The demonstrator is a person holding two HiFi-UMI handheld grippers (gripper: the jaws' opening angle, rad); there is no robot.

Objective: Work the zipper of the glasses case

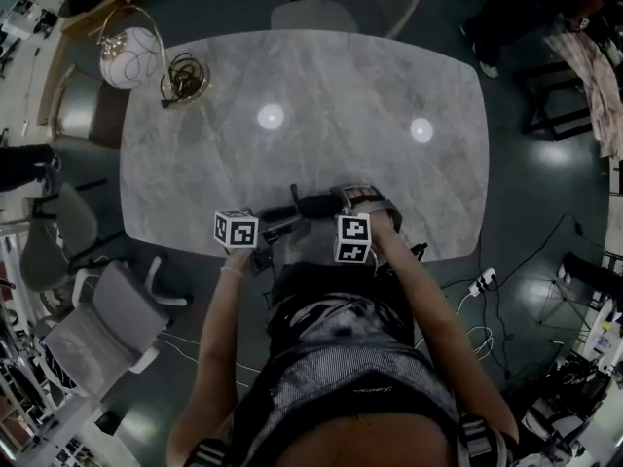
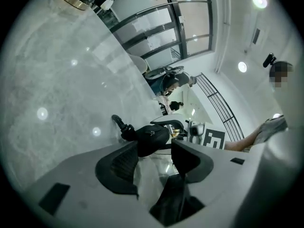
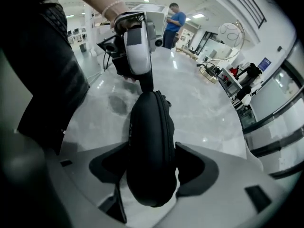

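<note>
The black glasses case (image 3: 151,141) stands on its edge between my right gripper's (image 3: 152,167) jaws, zipper seam facing the camera. Both pads lie against its sides. In the head view the case (image 1: 316,205) sits near the front edge of the marble table (image 1: 302,115), with the right gripper (image 1: 343,202) on its right end. My left gripper (image 1: 285,225) reaches in from the left. In its own view the left gripper (image 2: 152,158) is open, and the case's end (image 2: 149,136) and its short black strap (image 2: 118,123) lie just beyond the fingertips, untouched.
A white globe lamp (image 1: 128,56) and a gold wire ornament (image 1: 183,78) stand at the table's far left corner. Grey chairs (image 1: 107,324) stand left of me, and another chair (image 1: 321,13) is at the far side. Cables and a power strip (image 1: 482,282) lie on the floor to the right.
</note>
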